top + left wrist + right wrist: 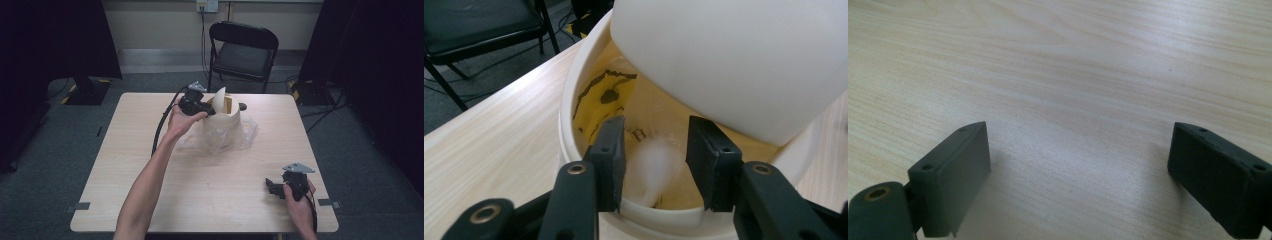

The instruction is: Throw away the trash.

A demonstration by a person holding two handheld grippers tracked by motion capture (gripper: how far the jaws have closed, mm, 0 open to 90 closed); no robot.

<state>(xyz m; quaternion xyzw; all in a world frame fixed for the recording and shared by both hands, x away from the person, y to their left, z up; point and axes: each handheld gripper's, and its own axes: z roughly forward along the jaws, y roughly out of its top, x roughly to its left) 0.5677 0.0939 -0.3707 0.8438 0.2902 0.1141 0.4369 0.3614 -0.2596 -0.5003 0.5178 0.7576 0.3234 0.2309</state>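
Now the left gripper (651, 165) hangs released over the white bucket's (223, 120) rim, a blurred white piece (654, 167) loose between its jaws inside, so the drop seems done; the tilted lid (734, 65) remains unclosed. Right gripper (1078, 175) rests spread wide, well apart on the table (1073, 60).

Lighting is even and overhead on the table (210, 185); surroundings in the high view fall to near black at both sides. The left gripper view shows a bright, washed-out lid (734, 60) and a blurred white patch inside the bucket (574, 100). The right gripper view shows soft shadows under the jaws.
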